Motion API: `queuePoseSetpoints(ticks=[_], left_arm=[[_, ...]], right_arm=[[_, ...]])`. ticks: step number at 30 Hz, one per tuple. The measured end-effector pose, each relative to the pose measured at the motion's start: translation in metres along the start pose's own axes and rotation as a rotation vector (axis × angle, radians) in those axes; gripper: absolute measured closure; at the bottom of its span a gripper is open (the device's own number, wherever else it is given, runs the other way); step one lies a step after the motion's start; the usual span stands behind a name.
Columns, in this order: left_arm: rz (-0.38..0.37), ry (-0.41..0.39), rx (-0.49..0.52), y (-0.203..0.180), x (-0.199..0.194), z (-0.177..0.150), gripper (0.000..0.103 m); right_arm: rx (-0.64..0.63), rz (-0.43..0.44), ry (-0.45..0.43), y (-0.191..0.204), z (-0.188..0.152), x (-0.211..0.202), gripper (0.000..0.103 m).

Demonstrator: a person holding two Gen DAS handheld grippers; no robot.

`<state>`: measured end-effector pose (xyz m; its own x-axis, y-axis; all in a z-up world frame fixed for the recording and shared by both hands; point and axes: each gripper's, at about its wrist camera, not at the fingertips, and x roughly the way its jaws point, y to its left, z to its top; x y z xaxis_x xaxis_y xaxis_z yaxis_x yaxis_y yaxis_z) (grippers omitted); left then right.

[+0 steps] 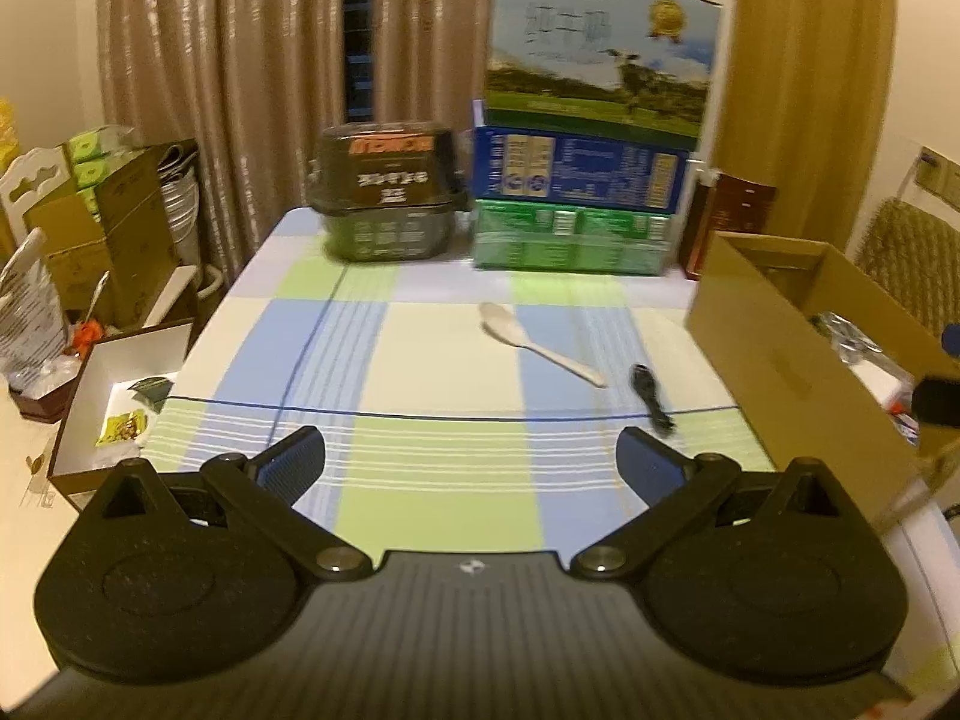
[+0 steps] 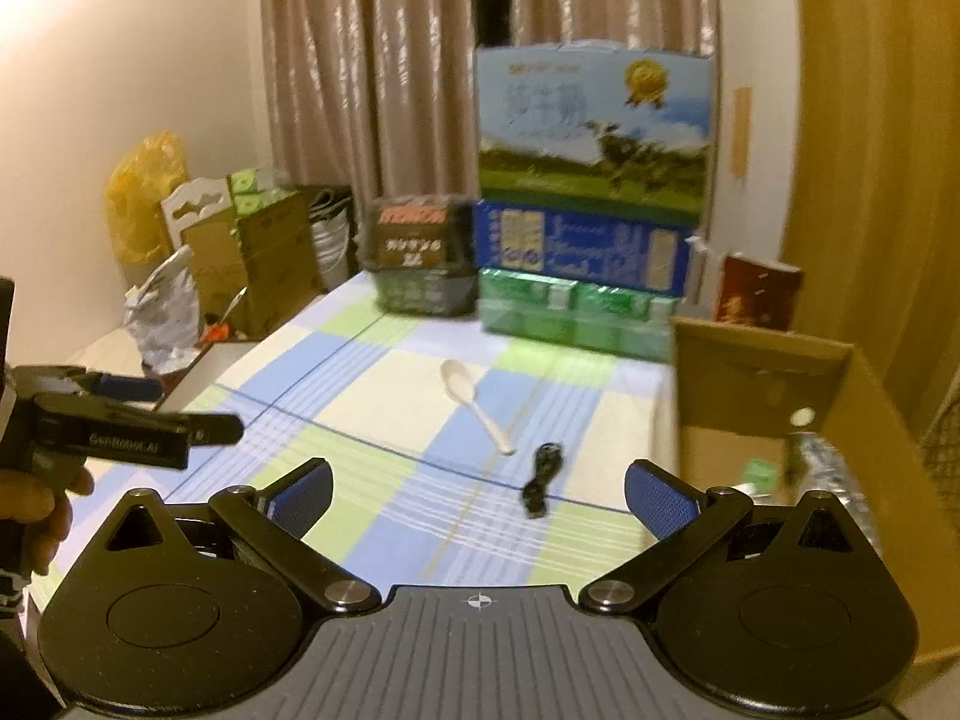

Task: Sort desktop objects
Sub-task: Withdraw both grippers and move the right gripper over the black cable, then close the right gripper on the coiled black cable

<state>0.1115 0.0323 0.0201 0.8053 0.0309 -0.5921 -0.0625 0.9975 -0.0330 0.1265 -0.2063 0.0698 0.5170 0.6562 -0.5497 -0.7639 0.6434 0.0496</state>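
Note:
A white plastic spoon [image 1: 534,343] [image 2: 474,402] lies on the checked tablecloth [image 1: 420,360] [image 2: 372,408], bowl toward the far side. A small black cable [image 1: 651,399] [image 2: 543,479] lies just right of the spoon's handle. My left gripper [image 1: 471,459] hovers open over the near part of the table, nothing between its blue pads. My right gripper [image 2: 480,501] is open too, empty, with the cable a little ahead of it. An open cardboard box [image 1: 792,354] [image 2: 774,396] stands at the table's right side, holding crinkled clear plastic and other items.
Stacked cartons [image 1: 588,180] [image 2: 591,210] and a dark basket-like package [image 1: 387,198] [image 2: 420,264] line the far edge. A white-lined open box [image 1: 120,396] sits off the left edge. The left gripper and the hand holding it show at the right wrist view's left [image 2: 120,426].

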Motion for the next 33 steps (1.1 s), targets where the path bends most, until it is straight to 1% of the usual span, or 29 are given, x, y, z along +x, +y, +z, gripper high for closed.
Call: queuePoseSetpoints(ticks=[2,4,5,6,7,9,12,15,20,27,31,33], left_arm=[[0.015,0.001,-0.012,0.007,0.01,0.001,0.001],[0.022,0.003,-0.023,0.013,0.022,0.002,0.001],[0.023,0.003,-0.024,0.014,0.029,0.002,0.001],[0.024,0.004,-0.024,0.016,0.036,0.002,0.001],[0.023,0.006,-0.021,0.016,0.044,0.003,0.001],[0.023,0.005,-0.026,0.017,0.06,0.004,0.001],[0.012,0.005,-0.038,0.018,0.086,0.005,0.001],[-0.001,0.017,-0.03,0.015,0.111,0.006,0.001],[-0.015,0.038,0.013,0.01,0.147,0.009,0.001],[-0.029,0.048,0.005,0.01,0.176,0.013,0.001],[-0.034,0.052,-0.022,0.015,0.186,0.011,0.001],[-0.032,0.059,-0.021,0.015,0.19,0.01,0.001]], right_arm=[[-0.006,0.001,0.012,0.003,-0.003,0.018,0.003],[-0.014,-0.008,0.025,0.005,-0.007,0.039,0.011],[-0.015,-0.009,0.036,0.005,-0.009,0.049,0.017],[-0.016,-0.01,0.049,0.004,-0.011,0.061,0.022],[-0.02,-0.015,0.056,0.004,-0.013,0.07,0.023],[-0.02,-0.033,0.068,-0.001,-0.017,0.093,0.033],[-0.01,-0.063,0.091,-0.012,-0.022,0.127,0.045],[0.004,-0.095,0.115,-0.026,-0.028,0.156,0.051],[0.002,-0.129,0.136,-0.04,-0.037,0.19,0.055],[-0.012,-0.152,0.161,-0.044,-0.053,0.224,0.062],[-0.014,-0.154,0.142,-0.043,-0.057,0.228,0.072],[-0.021,-0.161,0.136,-0.041,-0.057,0.228,0.082]])
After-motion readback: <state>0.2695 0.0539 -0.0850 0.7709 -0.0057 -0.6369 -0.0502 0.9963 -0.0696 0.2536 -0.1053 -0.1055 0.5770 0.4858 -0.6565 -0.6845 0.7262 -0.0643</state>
